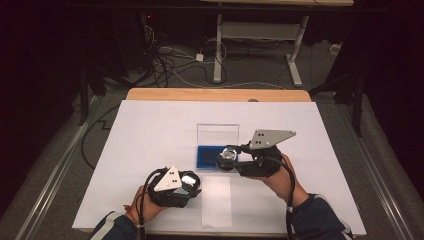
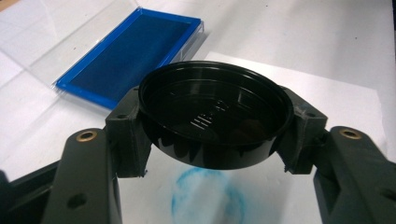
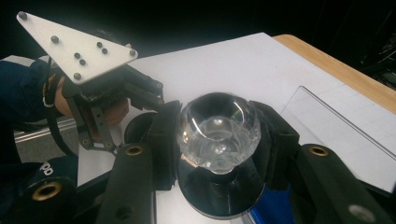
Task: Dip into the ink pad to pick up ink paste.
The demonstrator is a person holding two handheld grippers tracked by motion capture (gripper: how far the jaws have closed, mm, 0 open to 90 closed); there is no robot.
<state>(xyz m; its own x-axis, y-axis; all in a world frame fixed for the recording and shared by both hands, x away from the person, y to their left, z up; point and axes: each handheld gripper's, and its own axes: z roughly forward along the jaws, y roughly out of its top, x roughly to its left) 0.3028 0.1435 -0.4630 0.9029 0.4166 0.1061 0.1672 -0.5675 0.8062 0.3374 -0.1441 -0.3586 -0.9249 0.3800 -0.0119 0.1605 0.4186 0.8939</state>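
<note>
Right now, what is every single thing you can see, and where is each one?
stamp: 1, clear knob on black base, in right gripper's jaws above ink pad
cap: 1, black, round, in left gripper's jaws over the slip
ink pad: 1, blue, clear lid open, table middle
paper slip: 1, white, near edge, with a blue ring print
white sheet: 1, covers table
left gripper: 1, black
right gripper: 1, black

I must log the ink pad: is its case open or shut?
Open: the clear lid stands up behind the blue ink pad, whose surface lies uncovered.
</note>
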